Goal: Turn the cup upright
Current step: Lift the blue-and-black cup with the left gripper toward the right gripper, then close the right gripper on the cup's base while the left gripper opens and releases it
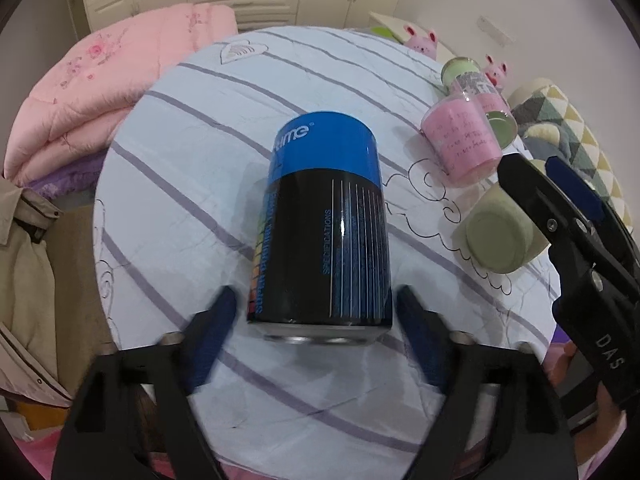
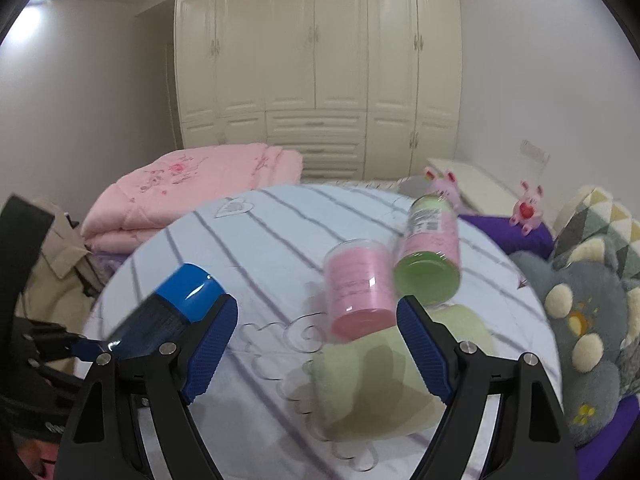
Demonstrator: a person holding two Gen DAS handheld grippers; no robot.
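The left gripper (image 1: pixel 316 312) has its fingers spread around the lying blue-black cup (image 1: pixel 324 224) to grasp it, while the right gripper (image 2: pixel 318 334), fingers also spread, hovers over the pale green cup (image 2: pixel 384 376).

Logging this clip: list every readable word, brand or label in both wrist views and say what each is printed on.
"SPECIFICATIONS": on the black-and-blue cylindrical can, along its black side.
"...time": partial brand on the can's blue band.
"SUPER...": coloured strip down the can's left edge; the rest is blurred.
"DAS": on the black right gripper body.
Pink translucent cup: handwriting-like text, illegible.
Green-ended clear cup: label blurred.
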